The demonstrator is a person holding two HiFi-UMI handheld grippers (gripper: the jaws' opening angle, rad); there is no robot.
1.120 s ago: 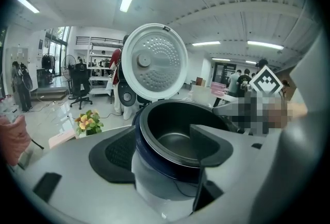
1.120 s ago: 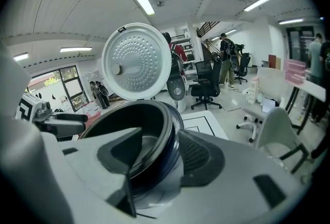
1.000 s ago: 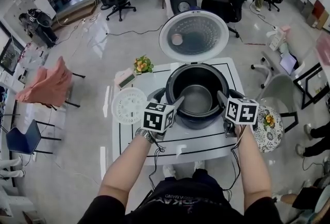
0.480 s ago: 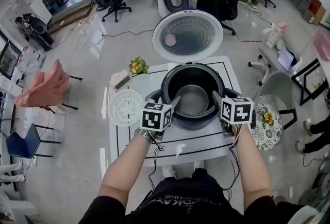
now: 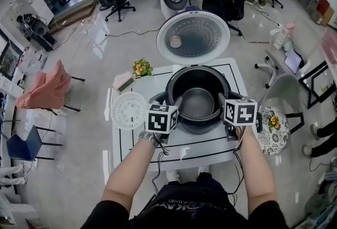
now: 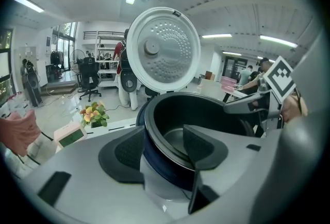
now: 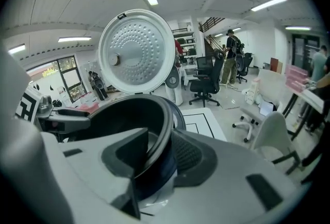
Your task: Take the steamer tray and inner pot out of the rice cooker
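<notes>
We hold the left gripper (image 5: 176, 102) astride the left rim of the inner pot (image 5: 198, 102) and the right gripper (image 5: 222, 100) astride its right rim; both pairs of jaws are closing, not yet pinching. The pot sits in the open rice cooker (image 5: 197, 123); the steamer tray (image 5: 129, 110) lies on the table (image 5: 205, 143), left of it

A dark round metal inner pot (image 5: 198, 102) sits upright inside the black rice cooker (image 5: 197, 126), whose silver-lined lid (image 5: 193, 37) stands open. A white perforated round steamer tray (image 5: 130, 109) lies flat on the tabletop (image 5: 205, 147), left of the cooker.
</notes>
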